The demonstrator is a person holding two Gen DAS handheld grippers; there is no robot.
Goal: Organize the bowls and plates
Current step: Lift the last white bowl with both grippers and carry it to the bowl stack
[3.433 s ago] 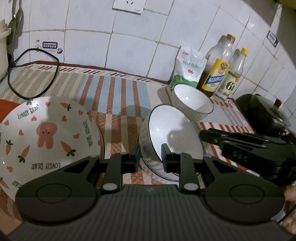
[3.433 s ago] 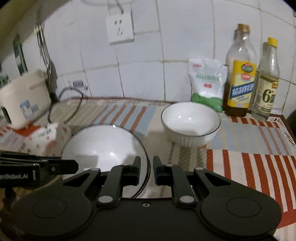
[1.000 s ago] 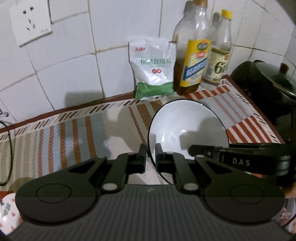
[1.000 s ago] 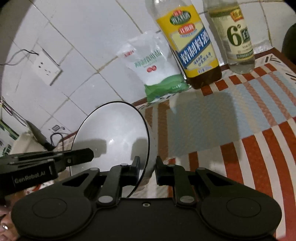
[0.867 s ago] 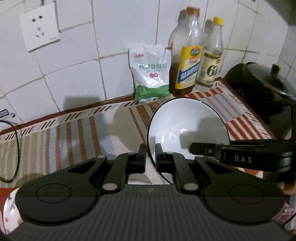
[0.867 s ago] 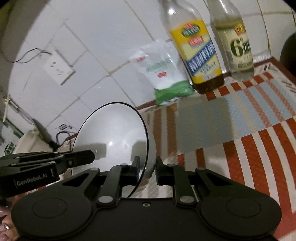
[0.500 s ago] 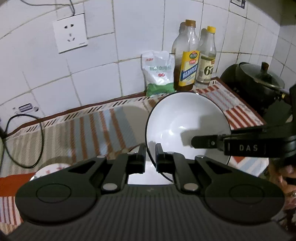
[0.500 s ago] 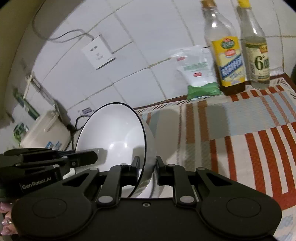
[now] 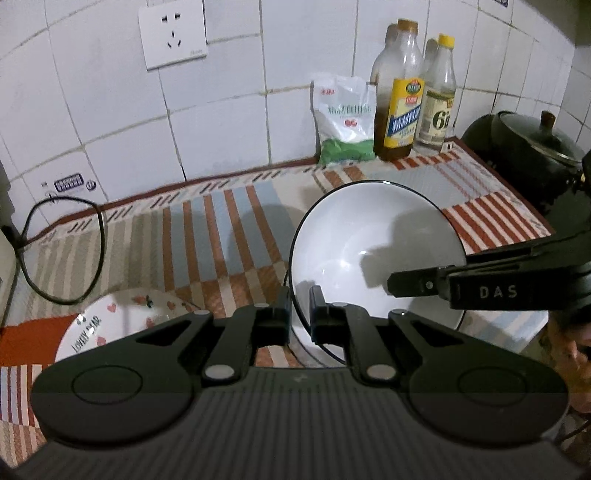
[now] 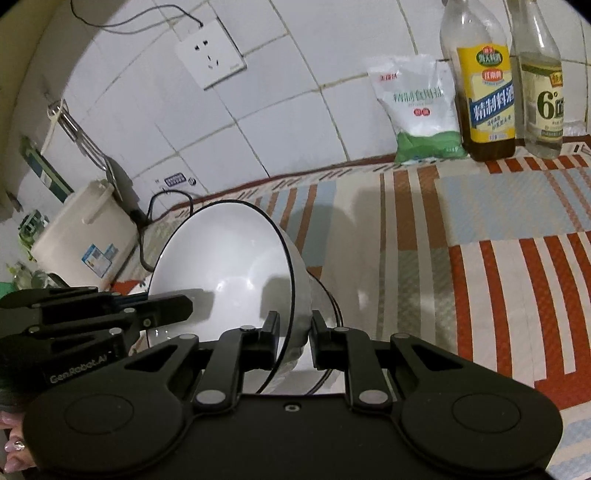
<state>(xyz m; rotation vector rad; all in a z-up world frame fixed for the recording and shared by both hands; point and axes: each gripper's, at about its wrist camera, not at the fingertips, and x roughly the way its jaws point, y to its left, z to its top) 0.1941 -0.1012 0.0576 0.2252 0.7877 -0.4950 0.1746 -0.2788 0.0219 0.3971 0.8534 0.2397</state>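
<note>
Left and right wrist views of a tiled kitchen corner. The white bowl (image 9: 373, 254), rimmed in a thin dark line, was held clear of the striped mat (image 9: 221, 221) that covered the table, tilted so that its inside faced both cameras. The left gripper (image 9: 300, 314) had its jaws clamped on the bowl's near rim, one finger inside and one outside. The right gripper (image 10: 293, 339) had its jaws clamped on the opposite rim in the same manner; in the right wrist view a second dark-rimmed edge showed just behind the bowl's wall, and whether this belonged to another nested bowl could not be told. Each gripper appeared in the other's view, reaching in from the side of the bowl.

Left of the bowl and lower, the cartoon plate (image 9: 122, 325) with hearts and lettering lay on the mat, partly hidden by the left gripper's body. Beyond the bowl, against the tiled wall, stood a salt bag (image 9: 345, 118), an oil bottle (image 9: 400, 96) and a vinegar bottle (image 9: 439, 92) side by side. To the right of the bowl sat a dark lidded pot (image 9: 532, 155). Far left of the bowl stood a cream rice cooker (image 10: 81, 243), its black cord (image 9: 55, 254) looping over the mat. A wall socket (image 9: 173, 35) was mounted above.
</note>
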